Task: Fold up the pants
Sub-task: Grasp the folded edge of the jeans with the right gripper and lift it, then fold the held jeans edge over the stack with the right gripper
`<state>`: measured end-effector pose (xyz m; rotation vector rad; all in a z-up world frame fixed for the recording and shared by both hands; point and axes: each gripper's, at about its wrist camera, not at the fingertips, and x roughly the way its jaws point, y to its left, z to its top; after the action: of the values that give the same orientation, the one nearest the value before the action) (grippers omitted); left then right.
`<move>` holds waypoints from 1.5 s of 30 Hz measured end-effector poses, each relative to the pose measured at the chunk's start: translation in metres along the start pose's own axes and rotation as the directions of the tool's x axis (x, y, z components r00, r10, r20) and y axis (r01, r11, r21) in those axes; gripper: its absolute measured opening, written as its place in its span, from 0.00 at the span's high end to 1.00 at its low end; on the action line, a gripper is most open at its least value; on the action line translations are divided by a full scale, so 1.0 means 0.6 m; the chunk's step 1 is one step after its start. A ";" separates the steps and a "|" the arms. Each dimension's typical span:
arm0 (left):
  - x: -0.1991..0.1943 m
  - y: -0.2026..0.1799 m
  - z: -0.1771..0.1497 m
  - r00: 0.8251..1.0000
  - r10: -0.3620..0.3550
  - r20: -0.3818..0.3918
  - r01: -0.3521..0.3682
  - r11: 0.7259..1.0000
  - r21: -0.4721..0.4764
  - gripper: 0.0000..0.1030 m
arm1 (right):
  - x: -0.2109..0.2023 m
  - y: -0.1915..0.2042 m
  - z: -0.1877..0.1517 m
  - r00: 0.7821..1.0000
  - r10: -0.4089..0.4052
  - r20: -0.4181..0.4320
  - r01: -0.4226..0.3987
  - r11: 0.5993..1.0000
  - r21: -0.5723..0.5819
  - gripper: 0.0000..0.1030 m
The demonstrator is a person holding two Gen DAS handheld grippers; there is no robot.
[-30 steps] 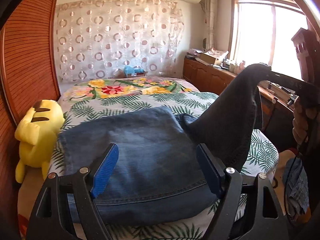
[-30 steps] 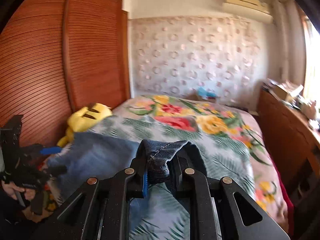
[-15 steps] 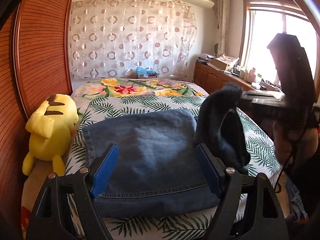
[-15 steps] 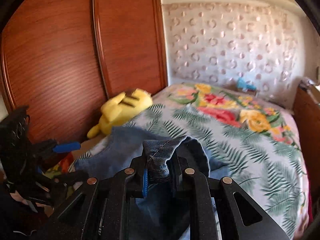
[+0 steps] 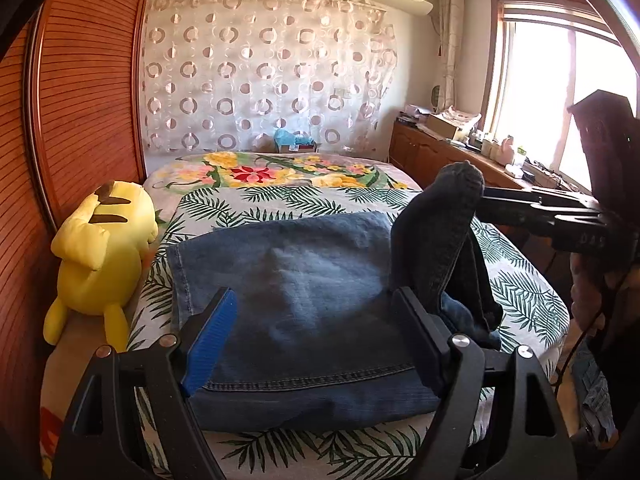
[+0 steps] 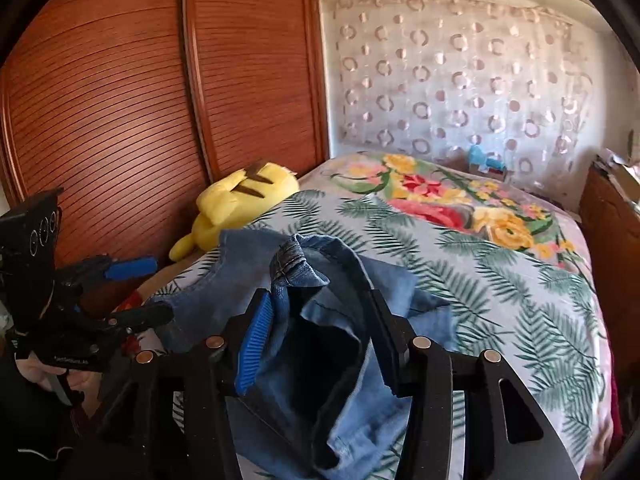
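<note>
Blue jeans (image 5: 296, 292) lie partly folded on the bed, also seen in the right wrist view (image 6: 344, 352). My left gripper (image 5: 316, 336) is open and empty, hovering over the jeans' near hem. My right gripper (image 6: 320, 336) has its jaws apart, with a raised bunch of denim (image 6: 296, 264) standing loose between them. In the left wrist view that dark raised end (image 5: 444, 232) stands up at the right gripper's tip. The left gripper also shows in the right wrist view (image 6: 132, 292), open.
A yellow plush toy (image 5: 100, 256) lies at the bed's left edge by the wooden wardrobe doors (image 6: 120, 100). The leaf-print bedspread (image 5: 288, 200) stretches beyond the jeans. A wooden cabinet (image 5: 436, 152) and a window are at the right.
My right gripper carried the jeans end down toward the folded part and its jaws opened, letting go of the denim. The left gripper stayed open over the hem.
</note>
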<state>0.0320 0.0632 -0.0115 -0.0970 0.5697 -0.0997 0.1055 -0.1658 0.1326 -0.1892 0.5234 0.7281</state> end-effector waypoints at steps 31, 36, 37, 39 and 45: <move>0.087 -0.005 -0.052 0.983 0.000 -0.182 0.027 0.989 0.147 0.27 | 0.013 0.024 -0.103 0.989 -0.003 -0.149 0.034 0.978 0.204 0.48; 0.114 0.002 -0.042 0.978 0.039 -0.206 0.003 0.980 0.201 0.33 | 0.032 0.015 -0.111 0.987 0.022 -0.161 0.017 0.972 0.236 0.48; 0.117 0.005 -0.040 0.977 0.035 -0.209 0.007 0.980 0.200 0.36 | 0.037 0.013 -0.111 0.986 0.030 -0.165 0.011 0.970 0.243 0.48; 0.125 0.011 -0.035 0.975 0.016 -0.221 0.026 0.982 0.186 0.43 | 0.050 0.007 -0.111 0.984 0.047 -0.173 0.000 0.965 0.261 0.48; 0.124 0.007 -0.028 0.979 -0.007 -0.202 0.046 0.982 0.185 0.65 | 0.078 -0.001 -0.110 0.979 0.092 -0.180 -0.035 0.955 0.295 0.48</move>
<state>0.0856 0.0575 -0.0659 0.0921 0.7579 -0.1908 0.1094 -0.1617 0.0517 0.0337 0.8170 0.6903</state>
